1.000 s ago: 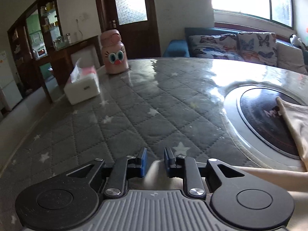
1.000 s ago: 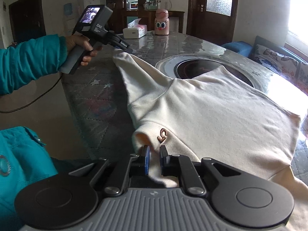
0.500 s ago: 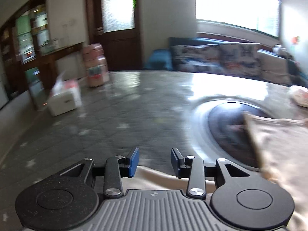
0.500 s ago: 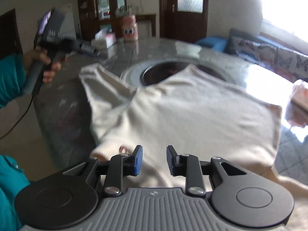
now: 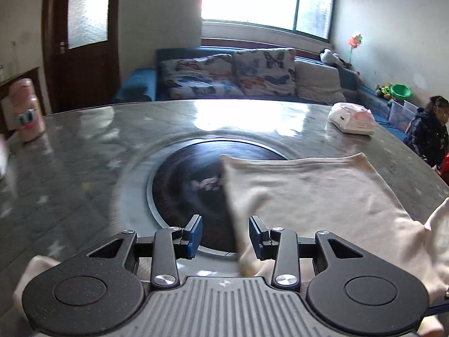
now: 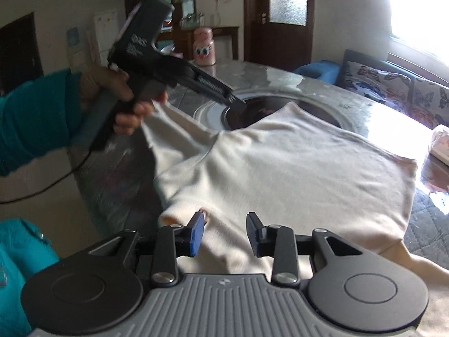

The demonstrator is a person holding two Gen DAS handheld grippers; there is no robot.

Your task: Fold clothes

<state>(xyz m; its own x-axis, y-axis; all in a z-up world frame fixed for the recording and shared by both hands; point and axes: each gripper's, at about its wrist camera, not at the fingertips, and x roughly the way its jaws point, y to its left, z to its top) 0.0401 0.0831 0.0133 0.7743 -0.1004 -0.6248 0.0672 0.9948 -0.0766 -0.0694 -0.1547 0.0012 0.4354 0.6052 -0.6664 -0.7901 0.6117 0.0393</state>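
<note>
A cream sweater (image 6: 294, 163) lies spread on the round table, partly over the dark cooktop (image 6: 269, 106). In the right wrist view my right gripper (image 6: 224, 233) is open just above the collar area, with nothing pinched. A hand (image 6: 123, 92) in a teal sleeve holds my left gripper (image 6: 235, 102) over the sweater's left sleeve, tips near the cooktop rim. The left wrist view shows the left gripper (image 5: 226, 236) open, and the sweater's (image 5: 308, 185) side edge runs up between its fingers.
The quilted grey table cover (image 5: 70, 196) surrounds the cooktop (image 5: 190, 185). A tissue pack (image 5: 352, 118) sits at the far right, and a pink bottle (image 5: 26, 115) at the far left edge. A person (image 5: 429, 134) stands beyond the table's right side. A sofa lies behind.
Both grippers have opened and let go of the sweater. The left gripper has swung right, from the bare table toward the cooktop and the sweater's side edge.
</note>
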